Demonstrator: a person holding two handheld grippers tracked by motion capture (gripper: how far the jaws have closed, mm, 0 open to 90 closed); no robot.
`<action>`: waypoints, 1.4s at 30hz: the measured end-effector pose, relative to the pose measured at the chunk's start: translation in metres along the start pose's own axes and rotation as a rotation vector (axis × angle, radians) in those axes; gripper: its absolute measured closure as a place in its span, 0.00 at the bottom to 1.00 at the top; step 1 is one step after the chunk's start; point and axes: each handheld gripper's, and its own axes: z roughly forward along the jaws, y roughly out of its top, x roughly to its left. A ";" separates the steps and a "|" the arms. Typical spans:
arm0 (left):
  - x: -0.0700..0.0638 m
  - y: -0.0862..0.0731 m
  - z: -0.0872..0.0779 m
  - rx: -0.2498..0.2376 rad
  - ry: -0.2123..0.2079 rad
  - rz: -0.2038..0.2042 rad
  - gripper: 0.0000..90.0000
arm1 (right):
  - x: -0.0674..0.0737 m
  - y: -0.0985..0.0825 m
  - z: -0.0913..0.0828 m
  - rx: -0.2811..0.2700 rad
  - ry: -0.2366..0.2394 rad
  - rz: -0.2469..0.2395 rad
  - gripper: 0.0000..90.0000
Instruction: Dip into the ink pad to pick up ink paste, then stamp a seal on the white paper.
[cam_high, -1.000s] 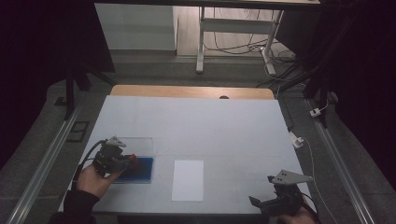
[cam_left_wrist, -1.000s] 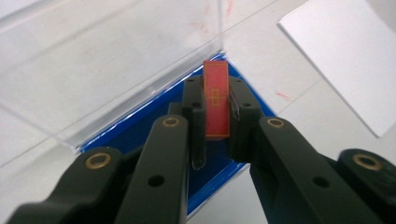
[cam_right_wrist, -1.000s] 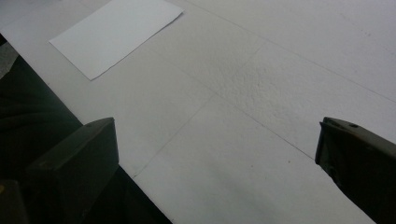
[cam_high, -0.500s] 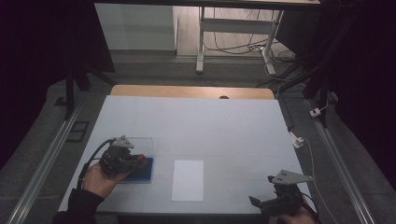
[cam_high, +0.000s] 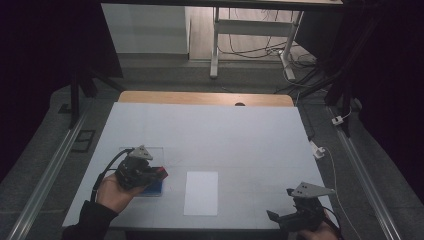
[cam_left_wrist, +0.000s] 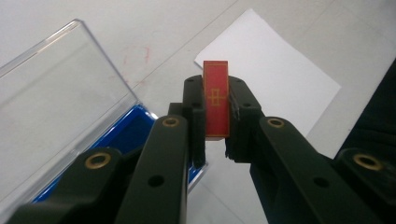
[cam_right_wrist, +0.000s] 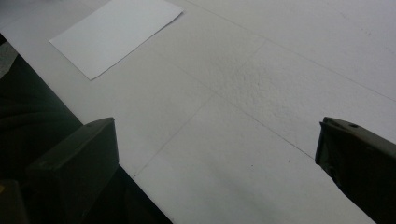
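Left gripper (cam_left_wrist: 215, 122): we clamp its jaws on a small red block (cam_left_wrist: 215, 99) with a gold mark, held upright between the pads.
Blue case (cam_left_wrist: 135, 130): it lies open just below and left of those jaws; its clear lid (cam_left_wrist: 56, 93) stands raised beside them.
White sheet (cam_left_wrist: 275, 70): it lies flat on the table (cam_high: 210, 130), just beyond the jaw tips.
Right gripper (cam_high: 292, 217): its jaws stand wide and empty, well apart from the sheet.
Progress: we judge the block taken out of the case; setting it down remains.
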 end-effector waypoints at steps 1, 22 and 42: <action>-0.001 0.001 0.000 0.000 -0.003 0.002 0.88 | 0.000 0.000 0.000 0.000 0.000 0.000 0.00; -0.027 0.040 0.026 0.016 -0.097 0.105 0.88 | -0.002 0.000 0.000 -0.002 0.003 0.013 0.00; -0.048 0.061 0.071 0.090 -0.147 0.181 0.88 | -0.004 0.000 -0.001 -0.015 0.021 0.034 0.00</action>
